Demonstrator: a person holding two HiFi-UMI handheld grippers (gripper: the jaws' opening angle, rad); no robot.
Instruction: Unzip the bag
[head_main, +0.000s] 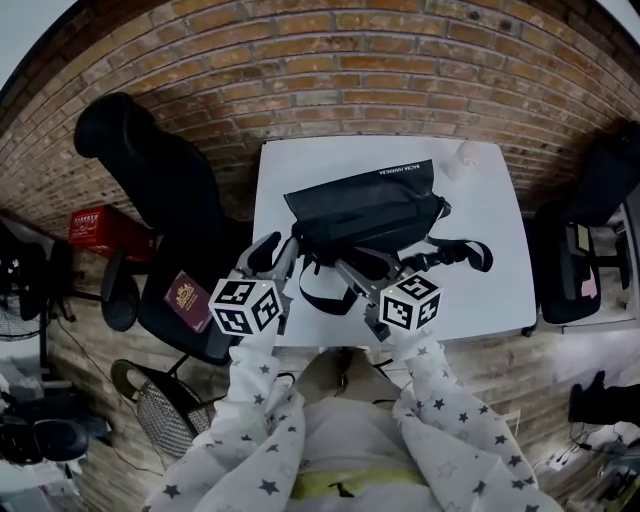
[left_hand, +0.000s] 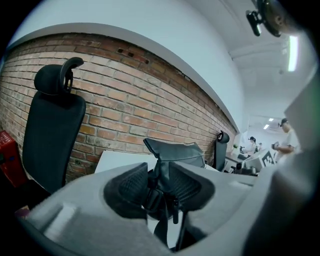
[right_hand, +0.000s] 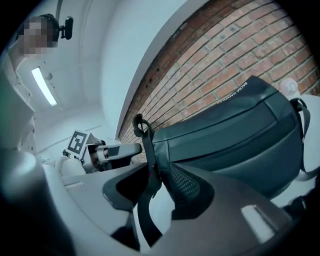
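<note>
A black bag (head_main: 370, 210) lies across the white table (head_main: 480, 200), its straps trailing over the near edge. My left gripper (head_main: 283, 252) is at the bag's near left corner. In the left gripper view the left gripper (left_hand: 159, 186) is open, with the bag's (left_hand: 175, 150) corner fabric and a strap buckle (left_hand: 152, 197) between the jaws. My right gripper (head_main: 350, 275) sits just right of it at the front of the bag. In the right gripper view the right gripper (right_hand: 160, 186) is open. A black strap (right_hand: 145, 150) runs up between its jaws, beside the bag (right_hand: 240, 130).
A black office chair (head_main: 150, 170) stands left of the table with a dark red booklet (head_main: 187, 300) on its seat. A red box (head_main: 100, 230) is on the floor further left. A small white object (head_main: 465, 155) sits at the table's far right corner. Another chair (head_main: 600, 200) stands to the right.
</note>
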